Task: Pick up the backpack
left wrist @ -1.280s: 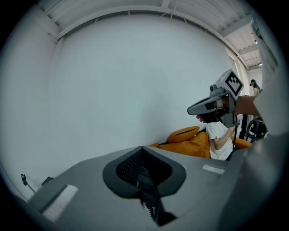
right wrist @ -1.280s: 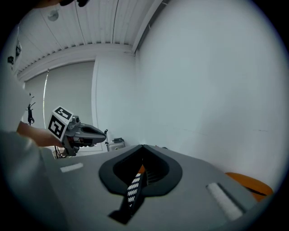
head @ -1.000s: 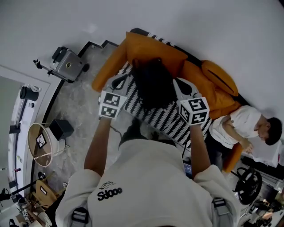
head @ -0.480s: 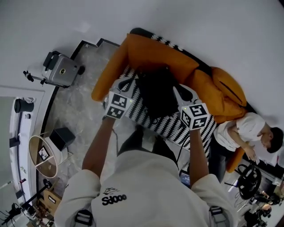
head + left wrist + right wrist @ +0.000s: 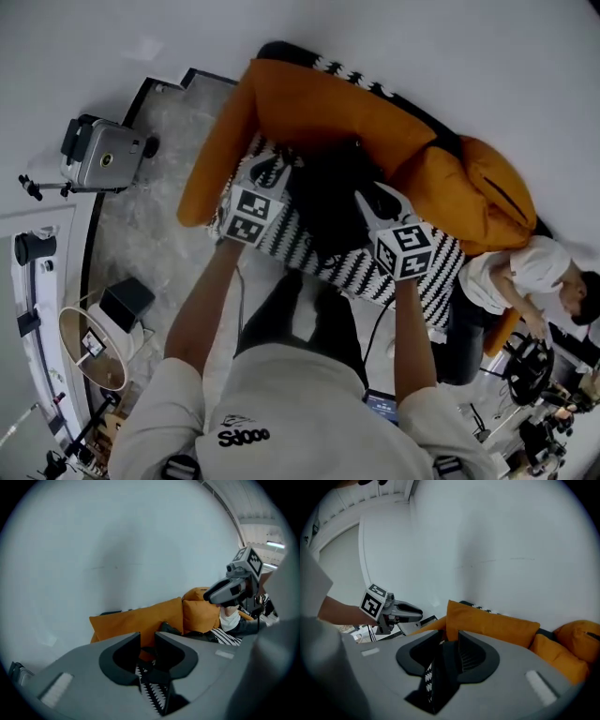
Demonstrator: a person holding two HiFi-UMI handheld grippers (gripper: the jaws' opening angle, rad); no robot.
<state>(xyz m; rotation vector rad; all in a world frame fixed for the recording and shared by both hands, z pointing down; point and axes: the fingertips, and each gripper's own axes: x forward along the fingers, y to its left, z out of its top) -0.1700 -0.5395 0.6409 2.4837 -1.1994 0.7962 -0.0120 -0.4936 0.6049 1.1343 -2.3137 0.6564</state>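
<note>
The black backpack point(image 5: 328, 202) lies on the zigzag throw point(image 5: 431, 281) that covers the orange sofa point(image 5: 319, 103). My left gripper point(image 5: 274, 171) is at the backpack's left edge and my right gripper point(image 5: 373, 199) at its right edge. In the left gripper view the left gripper point(image 5: 147, 643) has its jaws opening, with a gap between them; the backpack point(image 5: 167, 627) shows just past them. In the right gripper view the right gripper point(image 5: 450, 641) is also opening, and a dark strap point(image 5: 449, 663) hangs loose in the gap.
A person point(image 5: 511, 277) sits at the sofa's right end beside orange cushions point(image 5: 483, 187). On the floor to the left are a grey case point(image 5: 103, 155), a black box point(image 5: 127, 302) and a round lamp shade point(image 5: 89, 347). The white wall is close behind the sofa.
Both grippers and the backpack have come down from in front of the sofa back onto the seat. The backpack hung between the grippers before; now it rests on the throw.
</note>
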